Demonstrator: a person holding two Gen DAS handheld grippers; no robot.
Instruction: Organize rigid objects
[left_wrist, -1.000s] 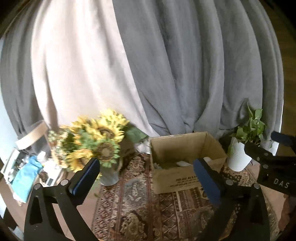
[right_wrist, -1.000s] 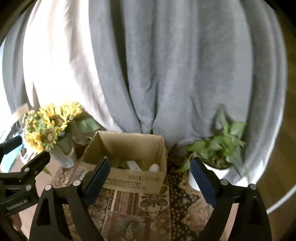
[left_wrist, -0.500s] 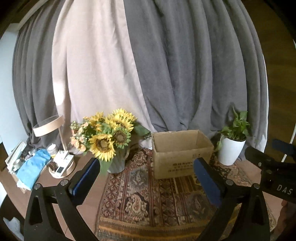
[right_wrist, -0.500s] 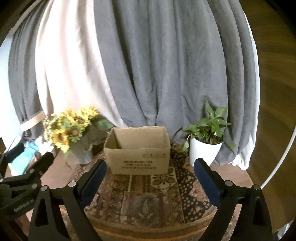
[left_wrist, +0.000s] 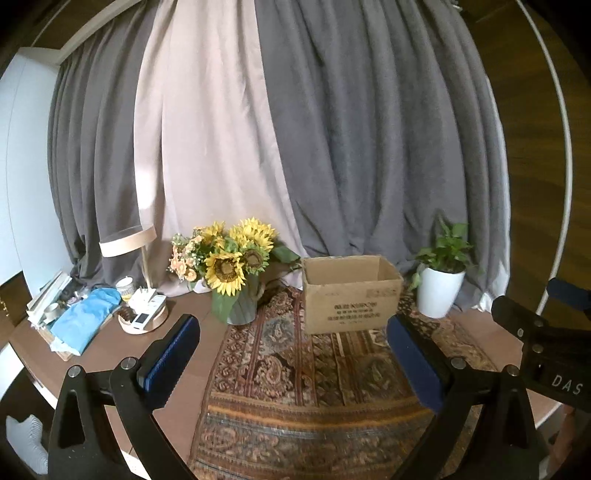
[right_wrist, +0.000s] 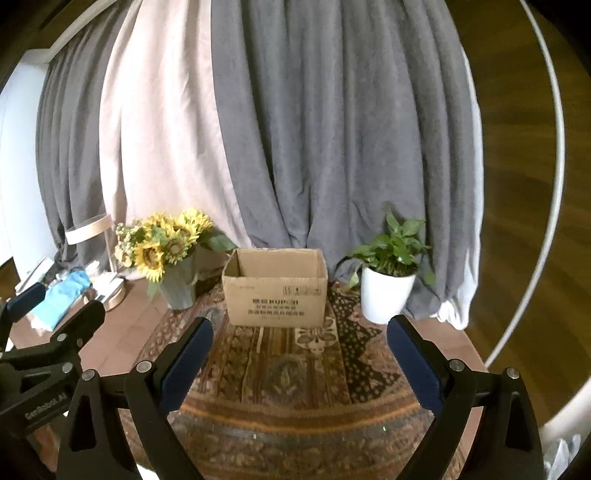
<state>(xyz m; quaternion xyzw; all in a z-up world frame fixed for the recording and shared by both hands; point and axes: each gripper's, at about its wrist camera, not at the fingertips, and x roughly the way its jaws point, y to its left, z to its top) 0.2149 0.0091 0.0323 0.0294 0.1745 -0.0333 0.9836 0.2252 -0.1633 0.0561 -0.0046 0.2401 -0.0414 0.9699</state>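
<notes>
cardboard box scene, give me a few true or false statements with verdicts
1. The cardboard box stands on the patterned rug with its top open. True.
2. The sunflower vase stands to the right of the box. False: it stands to its left; the white potted plant is on the right.
3. The right claw is open and holds nothing. True.
4. The left claw is shut on the box. False: it is open, short of the box.
</notes>
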